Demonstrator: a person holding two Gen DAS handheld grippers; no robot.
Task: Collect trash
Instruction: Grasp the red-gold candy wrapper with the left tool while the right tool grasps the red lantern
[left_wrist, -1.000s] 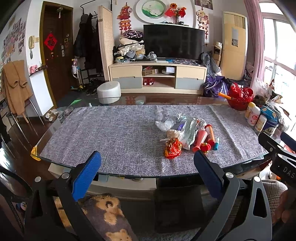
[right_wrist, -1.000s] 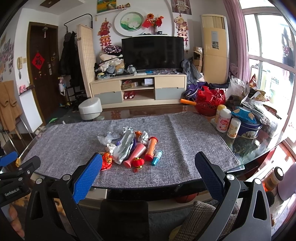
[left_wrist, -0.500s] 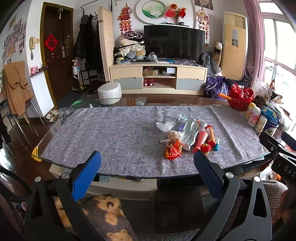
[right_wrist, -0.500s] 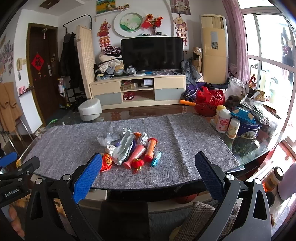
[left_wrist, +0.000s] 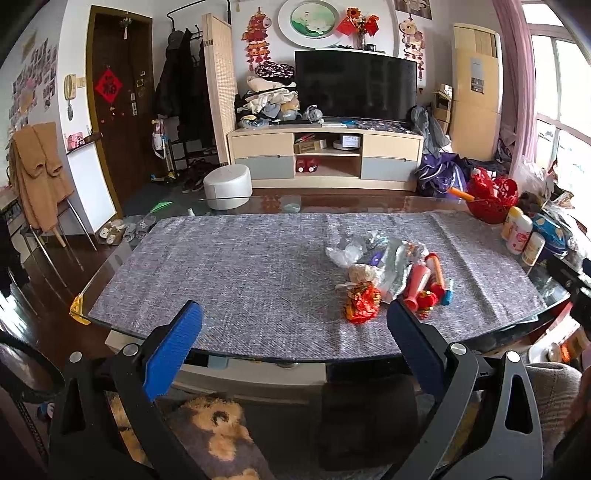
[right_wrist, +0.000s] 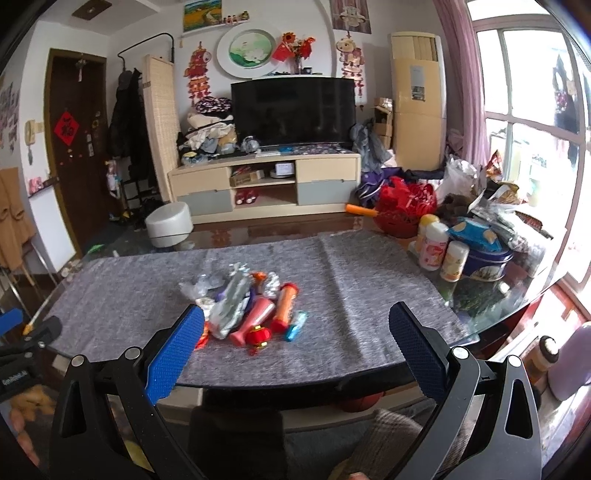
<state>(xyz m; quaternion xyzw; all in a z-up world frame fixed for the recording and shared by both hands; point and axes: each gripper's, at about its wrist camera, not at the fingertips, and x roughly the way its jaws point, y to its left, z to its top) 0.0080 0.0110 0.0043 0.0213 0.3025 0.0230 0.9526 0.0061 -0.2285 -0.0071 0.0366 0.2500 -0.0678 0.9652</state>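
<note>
Crumpled trash pile (right_wrist: 251, 310) is seen at eleven o'clock of the spread, empty right fingers (right_wrist: 177, 350), nearer than the left gripper (left_wrist: 293, 347), equally spread.

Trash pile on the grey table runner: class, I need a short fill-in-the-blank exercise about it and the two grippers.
1. The trash pile lies on a ____ table runner.
2. The left gripper and the right gripper both have their jaws ____.
3. The pads on the gripper fingers are ____ in colour.
4. The small lantern at the pile's near edge is ____.

Missing words: grey; open; blue; red
</note>
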